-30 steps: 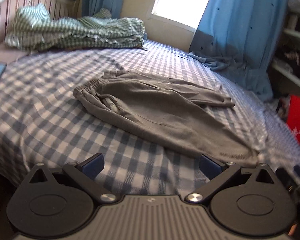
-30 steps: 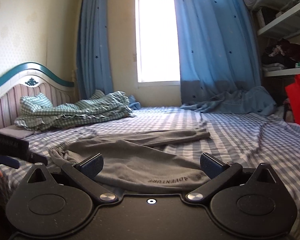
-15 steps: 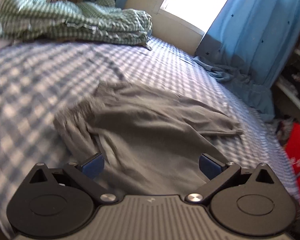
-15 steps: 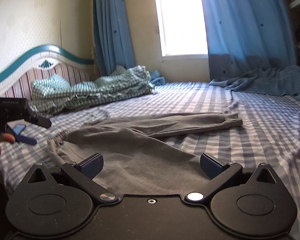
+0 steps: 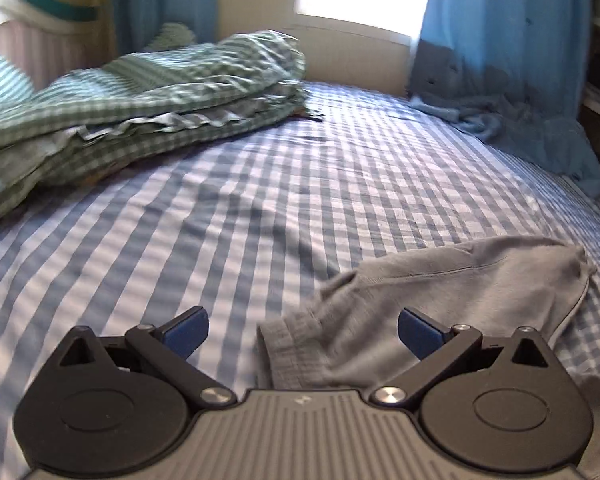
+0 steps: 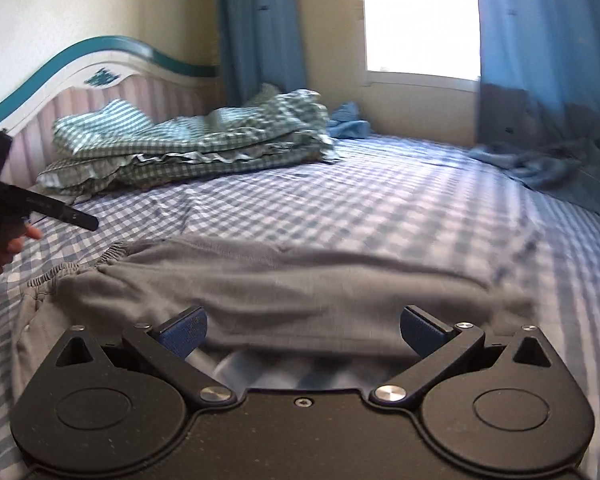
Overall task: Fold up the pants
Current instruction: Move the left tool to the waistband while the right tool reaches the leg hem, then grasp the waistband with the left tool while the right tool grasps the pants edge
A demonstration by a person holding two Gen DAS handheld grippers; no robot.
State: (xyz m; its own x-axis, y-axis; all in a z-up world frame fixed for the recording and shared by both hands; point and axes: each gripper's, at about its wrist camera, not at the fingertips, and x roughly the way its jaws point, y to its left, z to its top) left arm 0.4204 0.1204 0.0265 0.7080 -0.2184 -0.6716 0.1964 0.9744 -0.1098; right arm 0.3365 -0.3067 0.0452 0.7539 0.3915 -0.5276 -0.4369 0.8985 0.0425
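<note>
Left wrist view: I read the scene from here first, then check it against the right wrist view.
Bed point(image 5: 260, 208): blue-and-white checked sheet, the largest surface; I use it as the folding surface, since it gives the pants room to lie flat.
Quilt point(image 5: 148, 96): green checked bedding heaped by the headboard point(image 6: 84, 76), well apart from the work, so it does not catch the fabric.
Curtain point(image 6: 548, 64): blue, its hem pooled on the far corner of the bed, clear of the pants.
Pants point(image 6: 284, 284): grey, lying across the near edge of the bed; elastic waistband point(image 6: 80, 266) toward my left side, body stretched out to my right. In the left wrist view the pants point(image 5: 440, 292) show bunched, not yet flat.
Left gripper point(image 5: 302, 330): spread wide, holding nothing, hovering just over the waistband corner; I judge it placed there to take that corner. From the right wrist view its black frame point(image 6: 40, 206) shows beside the waistband, a hand behind it.
Right gripper point(image 6: 302, 330): spread wide, empty, low over the near hem of the pants, fabric lying between the pads point(image 6: 182, 328) ungrasped.
Stage: I judge folding not yet begun; both corners need pinching first.
</note>
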